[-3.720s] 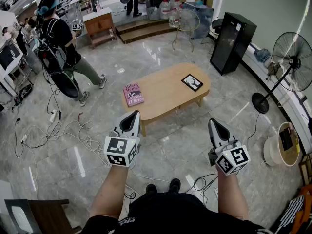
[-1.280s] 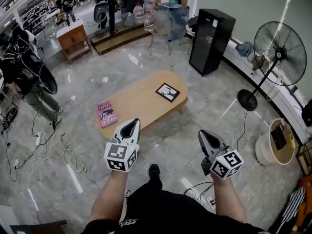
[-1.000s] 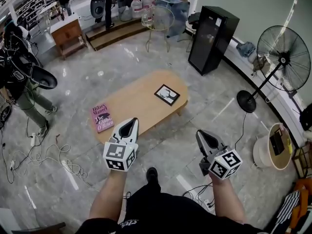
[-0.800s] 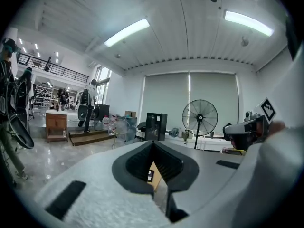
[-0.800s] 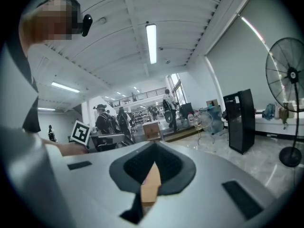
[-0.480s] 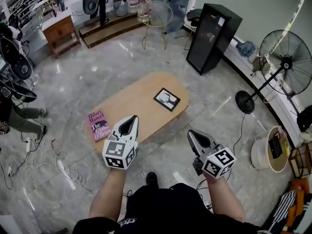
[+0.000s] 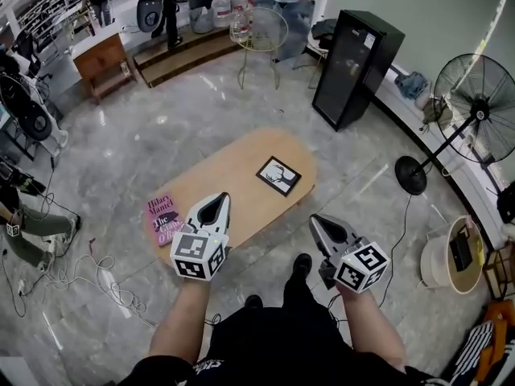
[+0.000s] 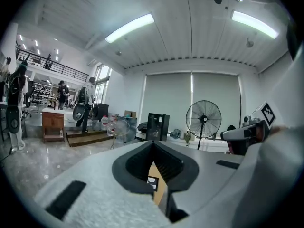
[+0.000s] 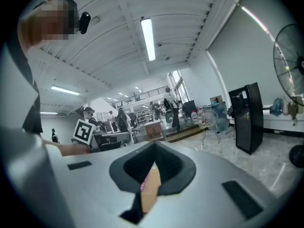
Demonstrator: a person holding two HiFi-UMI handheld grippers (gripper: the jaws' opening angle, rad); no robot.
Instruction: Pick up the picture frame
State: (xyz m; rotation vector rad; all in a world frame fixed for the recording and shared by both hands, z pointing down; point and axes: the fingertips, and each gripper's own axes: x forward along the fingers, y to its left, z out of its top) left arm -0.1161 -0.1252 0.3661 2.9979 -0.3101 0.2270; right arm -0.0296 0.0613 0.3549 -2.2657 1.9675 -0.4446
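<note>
The picture frame [image 7: 278, 175], black-edged with a white picture, lies flat near the right end of the oval wooden table [image 7: 225, 175]. A pink book [image 7: 163, 218] lies at the table's left end. My left gripper [image 7: 216, 199] hangs over the table's near edge beside the book, jaws together and empty. My right gripper [image 7: 316, 220] is over the floor just short of the table, below the frame, also shut and empty. In the left gripper view a sliver of the frame [image 8: 152, 182] shows through the slit between the jaws of the left gripper [image 8: 153, 145].
A black cabinet [image 7: 356, 69] and a standing fan [image 7: 475, 111] stand to the right beyond the table. A wire chair [image 7: 261, 30] is behind it. Cables [image 7: 64, 272] trail over the floor at left. A white bucket [image 7: 451, 256] sits at right.
Both grippers have moved forward toward the table, which now lies closer beneath them. The left one has reached the near edge. Jaws stay together.
</note>
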